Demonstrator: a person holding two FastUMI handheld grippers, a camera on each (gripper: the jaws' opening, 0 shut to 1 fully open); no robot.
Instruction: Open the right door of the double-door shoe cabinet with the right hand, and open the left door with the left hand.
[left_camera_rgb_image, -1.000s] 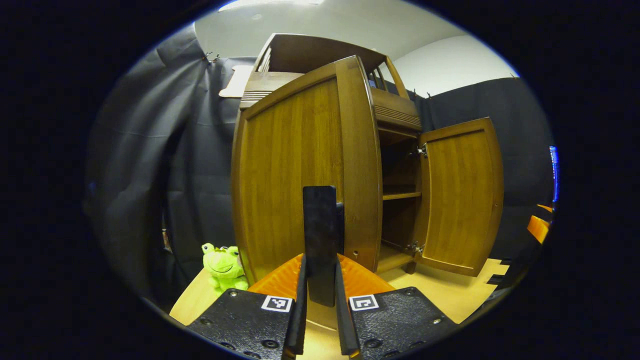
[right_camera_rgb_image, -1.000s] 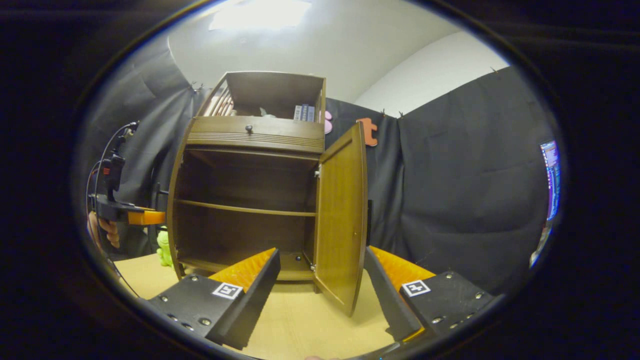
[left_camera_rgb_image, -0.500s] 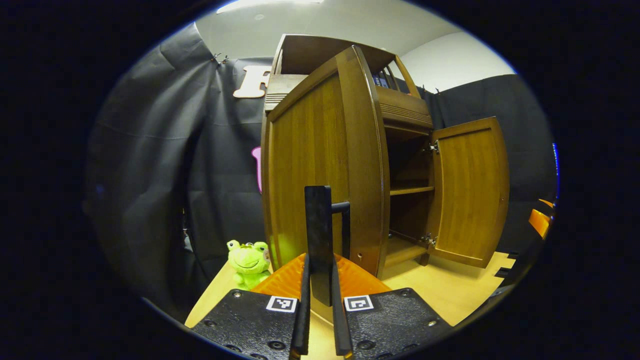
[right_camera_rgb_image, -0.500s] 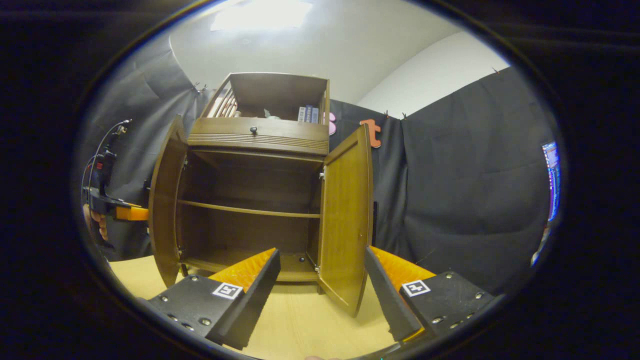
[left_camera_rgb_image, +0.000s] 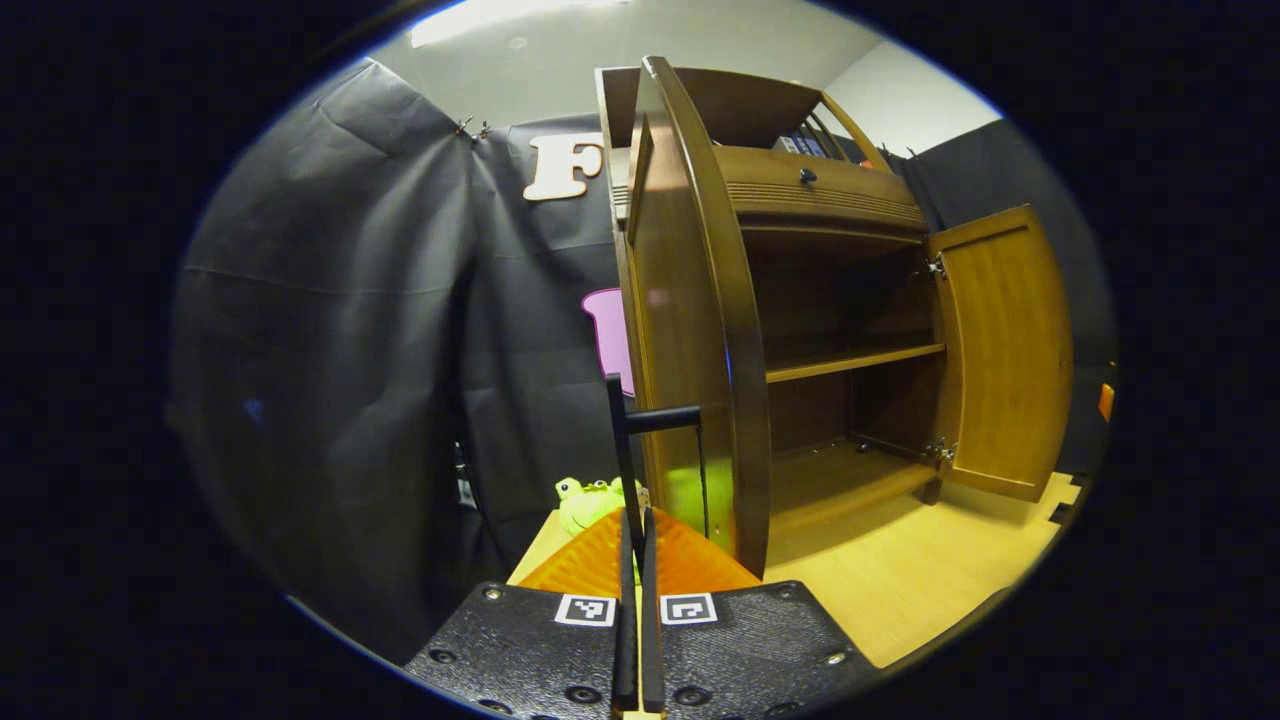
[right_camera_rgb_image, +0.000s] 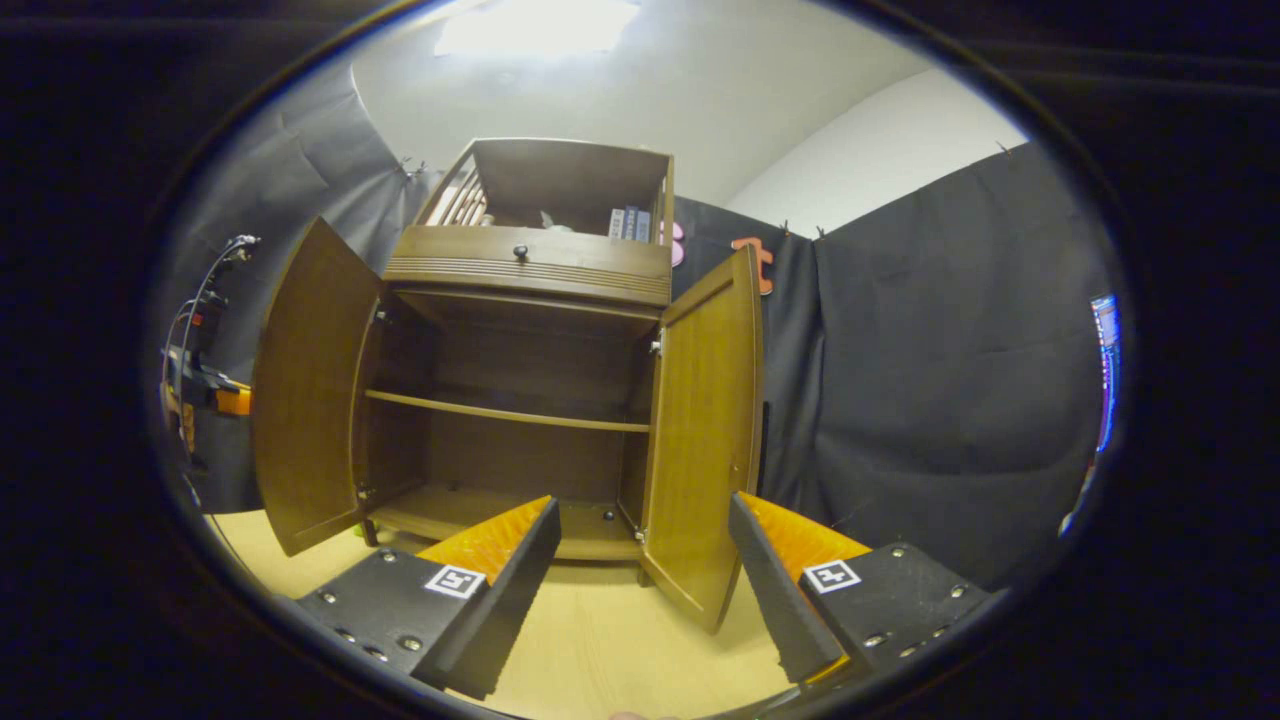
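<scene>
My left gripper (left_camera_rgb_image: 633, 560) is clamped on the upright handle (left_camera_rgb_image: 624, 450) of the left door (left_camera_rgb_image: 690, 330), which stands edge-on just ahead. My right gripper (right_camera_rgb_image: 645, 560) hangs apart, the right door (right_camera_rgb_image: 705, 430) wide open beyond.

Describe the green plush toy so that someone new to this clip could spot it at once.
Start at the wooden shoe cabinet on the pale wood floor. In the left gripper view, its left door stands swung open; the green plush frog sits low behind it, against the black cloth wall. It is the scene's sole soft, bright green thing.
</scene>
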